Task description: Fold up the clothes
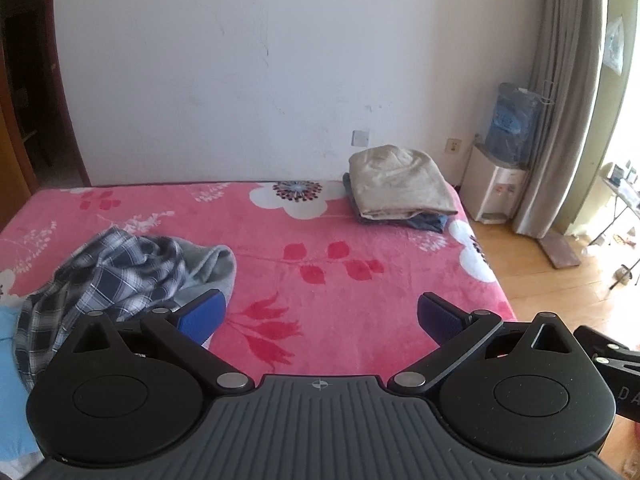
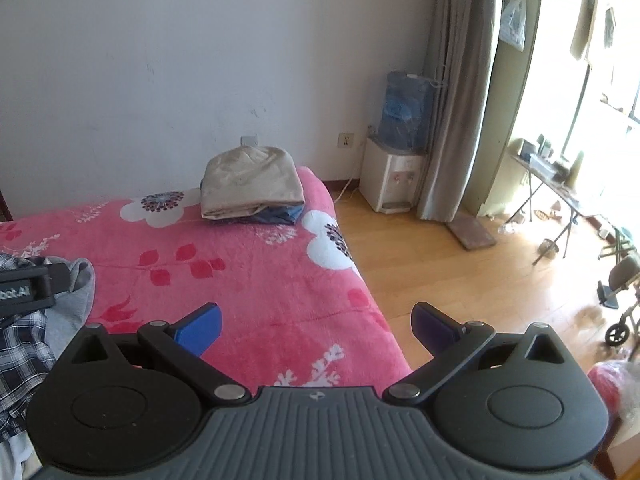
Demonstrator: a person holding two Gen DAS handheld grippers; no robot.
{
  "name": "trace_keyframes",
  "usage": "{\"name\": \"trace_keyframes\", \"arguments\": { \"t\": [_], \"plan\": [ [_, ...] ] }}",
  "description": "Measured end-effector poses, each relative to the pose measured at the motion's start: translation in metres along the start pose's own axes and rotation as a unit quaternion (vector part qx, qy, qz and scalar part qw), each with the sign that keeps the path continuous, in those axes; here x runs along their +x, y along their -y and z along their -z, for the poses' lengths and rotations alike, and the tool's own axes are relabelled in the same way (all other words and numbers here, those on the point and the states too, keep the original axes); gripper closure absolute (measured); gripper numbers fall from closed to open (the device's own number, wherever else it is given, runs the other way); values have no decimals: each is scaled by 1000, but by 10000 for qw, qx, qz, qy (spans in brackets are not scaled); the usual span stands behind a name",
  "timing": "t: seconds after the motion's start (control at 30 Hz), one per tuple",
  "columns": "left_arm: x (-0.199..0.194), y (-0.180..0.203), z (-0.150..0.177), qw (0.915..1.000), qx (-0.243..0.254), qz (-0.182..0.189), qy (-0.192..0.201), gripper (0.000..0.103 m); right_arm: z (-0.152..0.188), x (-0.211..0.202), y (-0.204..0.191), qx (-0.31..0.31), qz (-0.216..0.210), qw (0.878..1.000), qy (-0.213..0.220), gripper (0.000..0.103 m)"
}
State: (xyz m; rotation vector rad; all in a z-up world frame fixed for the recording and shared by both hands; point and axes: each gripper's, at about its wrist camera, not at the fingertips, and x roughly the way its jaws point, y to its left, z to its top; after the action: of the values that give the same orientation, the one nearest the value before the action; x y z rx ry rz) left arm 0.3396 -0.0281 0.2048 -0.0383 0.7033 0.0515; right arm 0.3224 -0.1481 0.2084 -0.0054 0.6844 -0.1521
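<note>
My left wrist camera looks out between its own fingers (image 1: 200, 316) from the near edge of the bed (image 1: 280, 224), raised above it and facing the white wall (image 1: 240, 60) nearly head-on. My right wrist camera sits just beside it and turned more toward the window side, taking in the wooden floor (image 2: 460, 272). Both views share the pink floral blanket, the folded beige-and-blue stack (image 1: 396, 188) at the far corner, the water dispenser (image 1: 496, 188) and the curtain (image 1: 560, 100). The plaid shirt (image 1: 108, 276) lies close in the left view; the right view catches only its edge.
</note>
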Motion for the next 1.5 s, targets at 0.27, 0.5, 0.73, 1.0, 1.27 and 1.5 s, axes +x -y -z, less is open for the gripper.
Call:
{"name": "trace_keyframes", "arguments": {
  "t": [0.27, 0.5, 0.73, 1.0, 1.27, 1.5],
  "plan": [
    [-1, 11, 2, 9999, 35, -113, 82, 0, 0, 2, 0, -40, 89, 9999, 61, 0],
    [4, 24, 3, 9999, 161, -24, 10, 0, 1, 7, 5, -123, 96, 9999, -2, 0],
    [5, 34, 3, 9997, 230, -92, 36, 0, 3, 13, 12, -101, 72, 9999, -41, 0],
    [6, 41, 4, 9994, 301, -191, 52, 0, 7, 13, 12, -279, 90, 9996, -9, 0],
    [7, 41, 5, 9993, 299, -200, 55, 0, 7, 15, 14, -307, 104, 9995, -42, 0],
    [8, 37, 5, 9994, 266, -200, 35, 0, 8, 16, 11, -324, 121, 9994, -61, 0]
  ]
}}
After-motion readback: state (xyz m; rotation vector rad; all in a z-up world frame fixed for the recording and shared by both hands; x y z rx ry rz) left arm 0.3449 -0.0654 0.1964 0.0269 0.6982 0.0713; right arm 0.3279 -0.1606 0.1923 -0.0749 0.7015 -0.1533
